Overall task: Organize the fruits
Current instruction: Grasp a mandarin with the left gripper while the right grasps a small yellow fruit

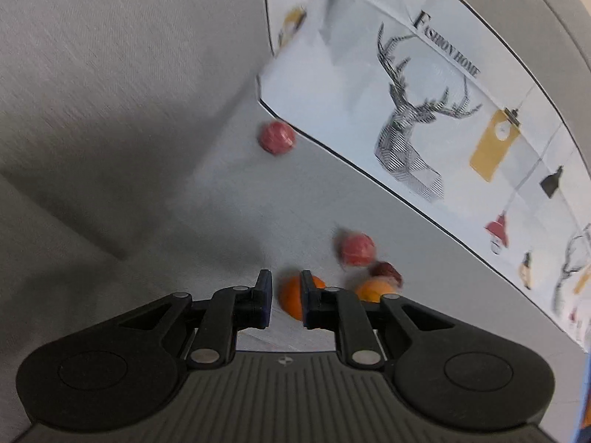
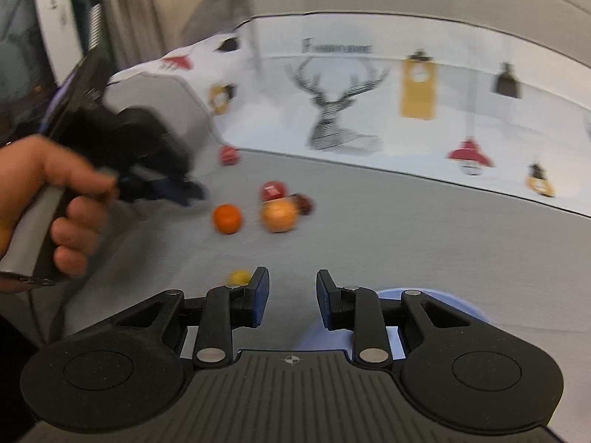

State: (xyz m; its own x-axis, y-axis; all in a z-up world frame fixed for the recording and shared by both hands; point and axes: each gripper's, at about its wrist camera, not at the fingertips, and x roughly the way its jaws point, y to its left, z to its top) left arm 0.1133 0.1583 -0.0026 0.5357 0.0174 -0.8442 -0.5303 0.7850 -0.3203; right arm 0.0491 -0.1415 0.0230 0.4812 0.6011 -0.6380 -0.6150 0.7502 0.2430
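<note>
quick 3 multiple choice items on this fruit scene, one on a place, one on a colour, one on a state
1. Where does the lone red fruit lie, the one set apart from the cluster?
A. in a blue dish
B. beside the edge of the deer-print cloth
C. between gripper jaws

2. What colour is the small fruit just beyond the right gripper?
A. green
B. purple
C. yellow

3. What is the right gripper's state?
A. jaws apart, nothing between them
B. shut on an orange
C. shut on a red fruit

Answers:
1 B: the left wrist view shows it on the grey surface against the cloth's dark border.
2 C: the right wrist view shows it yellow, beside one finger.
3 A: only grey surface shows between its blue pads.
</note>
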